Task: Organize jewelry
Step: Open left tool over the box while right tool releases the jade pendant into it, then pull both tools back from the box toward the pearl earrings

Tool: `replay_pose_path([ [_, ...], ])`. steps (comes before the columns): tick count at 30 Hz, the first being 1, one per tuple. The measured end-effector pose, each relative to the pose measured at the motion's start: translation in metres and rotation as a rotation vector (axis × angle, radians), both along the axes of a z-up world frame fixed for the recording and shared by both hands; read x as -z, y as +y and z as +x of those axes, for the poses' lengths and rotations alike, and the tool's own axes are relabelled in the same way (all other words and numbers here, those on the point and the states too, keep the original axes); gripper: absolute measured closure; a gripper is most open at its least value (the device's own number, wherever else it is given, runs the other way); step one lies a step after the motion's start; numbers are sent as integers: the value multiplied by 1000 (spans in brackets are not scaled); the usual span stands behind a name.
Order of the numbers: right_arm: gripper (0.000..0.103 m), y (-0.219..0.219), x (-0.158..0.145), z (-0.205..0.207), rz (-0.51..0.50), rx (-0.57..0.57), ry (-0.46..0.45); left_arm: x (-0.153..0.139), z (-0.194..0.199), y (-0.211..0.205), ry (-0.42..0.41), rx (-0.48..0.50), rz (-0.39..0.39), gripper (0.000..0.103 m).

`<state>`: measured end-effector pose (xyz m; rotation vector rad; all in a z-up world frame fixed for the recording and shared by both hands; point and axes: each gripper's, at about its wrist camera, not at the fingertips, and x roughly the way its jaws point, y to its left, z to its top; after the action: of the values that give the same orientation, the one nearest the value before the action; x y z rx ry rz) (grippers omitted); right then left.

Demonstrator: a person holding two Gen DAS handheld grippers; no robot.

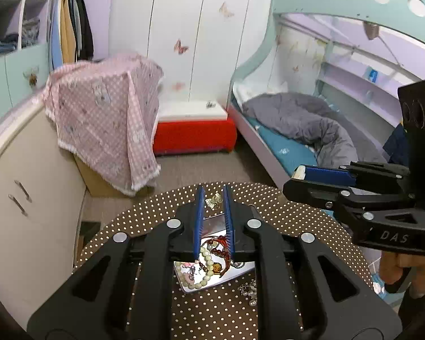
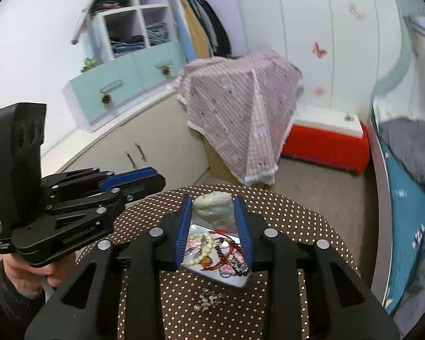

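A shiny metal tray lies on the round brown polka-dot table. It holds a cream bead bracelet, dark red beads and pink pieces. A small pearl-and-silver cluster lies on the cloth in front of the tray. My left gripper is open above the tray; a gold butterfly piece shows between its tips. My right gripper is open, a pale green bracelet bundle between its fingers, not touching them.
A pink checked cloth covers a box beyond the table. A red and white box sits on the floor. A bunk bed stands right; cream cabinets stand left.
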<state>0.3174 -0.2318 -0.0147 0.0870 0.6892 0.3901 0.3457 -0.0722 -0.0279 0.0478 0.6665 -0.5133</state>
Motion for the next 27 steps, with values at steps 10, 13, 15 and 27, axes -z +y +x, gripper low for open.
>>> replay_pose_path([
  [10,8,-38,-1,-5,87,142,-13,-6,-7,28,-56,-156,-45,7],
  [13,8,-40,-2,-7,91,151,-18,-9,-15,30,-73,-167,-44,7],
  [15,8,-42,-3,-10,85,156,-26,-12,-22,31,-90,-173,-40,7],
  [27,8,-39,-13,-40,60,168,-80,-12,-55,34,-142,-177,-28,7],
])
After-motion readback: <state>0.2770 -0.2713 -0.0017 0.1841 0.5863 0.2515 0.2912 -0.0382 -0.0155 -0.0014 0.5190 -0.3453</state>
